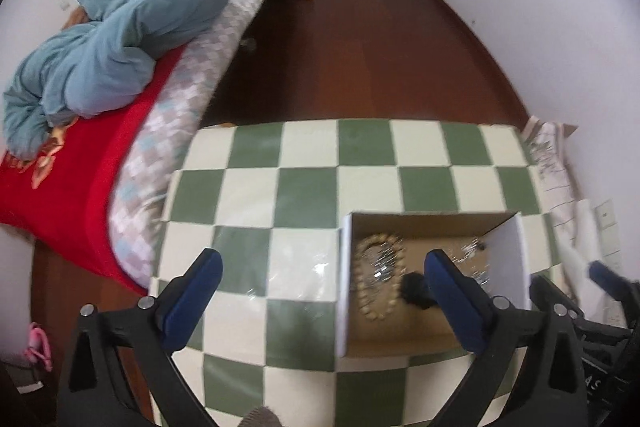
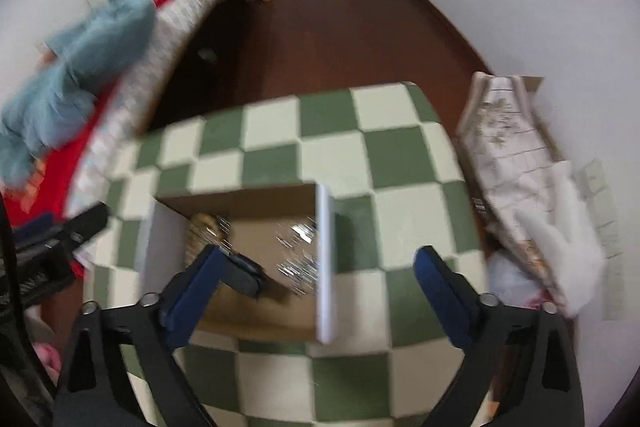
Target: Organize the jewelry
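Holding both grippers wide open over the checkered table (image 1: 280, 195), gripping nothing. Left gripper (image 1: 324, 267) hanging with the box (image 1: 505, 263) behind its right jaw, beads (image 1: 378, 279) and shiny chains (image 1: 474, 259) lying inside. Right gripper (image 2: 320, 263) hanging with the box's white wall (image 2: 325, 267) between its jaws, chains (image 2: 298, 267) glittering just left of it.

No text, label or number is legible anywhere; faint marks on the black hardware are too blurred to read.
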`<action>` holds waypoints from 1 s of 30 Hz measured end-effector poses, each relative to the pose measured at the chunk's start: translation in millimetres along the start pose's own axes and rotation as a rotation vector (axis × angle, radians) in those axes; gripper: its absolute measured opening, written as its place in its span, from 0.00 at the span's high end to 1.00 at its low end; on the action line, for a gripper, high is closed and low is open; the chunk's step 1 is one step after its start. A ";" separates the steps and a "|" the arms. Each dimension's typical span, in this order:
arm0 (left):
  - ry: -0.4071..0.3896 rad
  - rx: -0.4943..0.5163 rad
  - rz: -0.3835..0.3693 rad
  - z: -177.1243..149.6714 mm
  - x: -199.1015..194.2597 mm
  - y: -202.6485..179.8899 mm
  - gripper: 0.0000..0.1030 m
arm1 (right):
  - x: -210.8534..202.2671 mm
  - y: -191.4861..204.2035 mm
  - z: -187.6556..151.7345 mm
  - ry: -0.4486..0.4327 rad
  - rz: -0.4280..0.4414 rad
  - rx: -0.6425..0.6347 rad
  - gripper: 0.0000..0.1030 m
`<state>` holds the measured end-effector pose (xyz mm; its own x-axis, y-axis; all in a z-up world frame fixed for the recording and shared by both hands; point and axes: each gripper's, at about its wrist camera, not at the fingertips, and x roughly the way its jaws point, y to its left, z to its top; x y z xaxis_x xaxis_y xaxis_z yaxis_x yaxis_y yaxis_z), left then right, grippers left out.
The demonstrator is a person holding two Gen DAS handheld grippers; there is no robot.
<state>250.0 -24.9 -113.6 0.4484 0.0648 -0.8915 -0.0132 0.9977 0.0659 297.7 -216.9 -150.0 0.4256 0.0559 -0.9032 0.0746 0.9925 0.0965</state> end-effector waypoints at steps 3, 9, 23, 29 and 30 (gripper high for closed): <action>-0.002 0.002 0.012 -16.4 -1.8 1.5 0.00 | -0.1 4.3 -13.7 0.035 -0.049 -0.031 0.00; -0.002 -0.024 0.024 -40.8 -15.9 7.1 0.00 | -14.4 6.9 -38.8 0.038 -0.117 -0.068 0.00; -0.140 -0.043 -0.020 -82.7 -130.8 24.1 0.00 | -127.0 5.8 -81.3 -0.082 -0.093 -0.064 0.00; -0.208 -0.035 -0.029 -99.2 -192.3 27.5 0.00 | -198.5 8.1 -98.8 -0.176 -0.075 -0.063 0.00; -0.214 -0.034 -0.029 -101.9 -198.8 27.3 0.00 | -211.6 8.9 -102.2 -0.190 -0.074 -0.065 0.00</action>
<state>69.4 -8.7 19.7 0.6286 0.0345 -0.7770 -0.0262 0.9994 0.0232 116.2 -208.8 -0.8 0.5841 -0.0324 -0.8111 0.0561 0.9984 0.0006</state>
